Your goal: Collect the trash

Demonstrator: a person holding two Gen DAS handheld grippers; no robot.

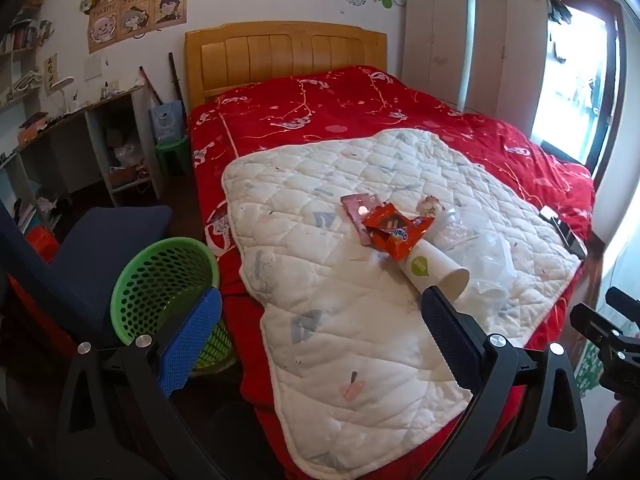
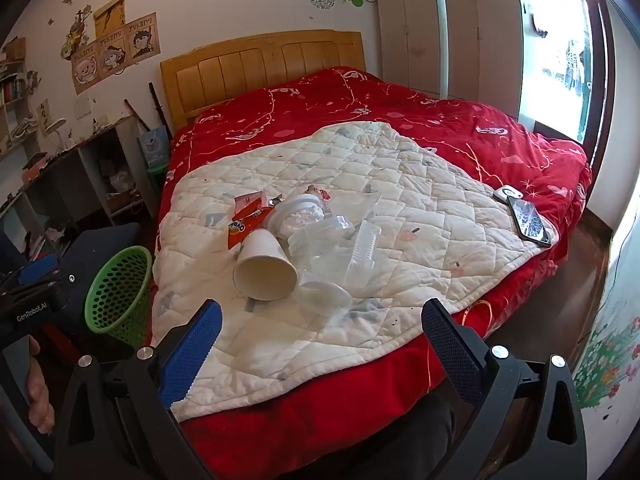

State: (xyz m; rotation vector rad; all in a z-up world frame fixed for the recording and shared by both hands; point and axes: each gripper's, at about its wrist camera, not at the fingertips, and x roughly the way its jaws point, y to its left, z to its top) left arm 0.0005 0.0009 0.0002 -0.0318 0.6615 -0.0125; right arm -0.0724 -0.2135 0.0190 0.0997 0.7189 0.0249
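Hovering over the foot of the bed, nothing picked yet. Left gripper and right gripper both have fingers spread wide, nothing between them.

Trash sits heaped mid-way on the white quilted pad over the red bedspread: white paper cup on its side, mouth toward us, orange snack wrapper touching its far end, clear plastic containers and lids just to its right. Green perforated plastic basket stands on the floor beside the bed's left edge.

Suggest:
- right takes the cup first, nearest and rigid; pinch across the body lightly, it'll crush
- left handles the wrapper, closer to the basket
- clear plastics are slippery, grip the rims
- cracked black phone at the pad's right edge is probably not trash, skip
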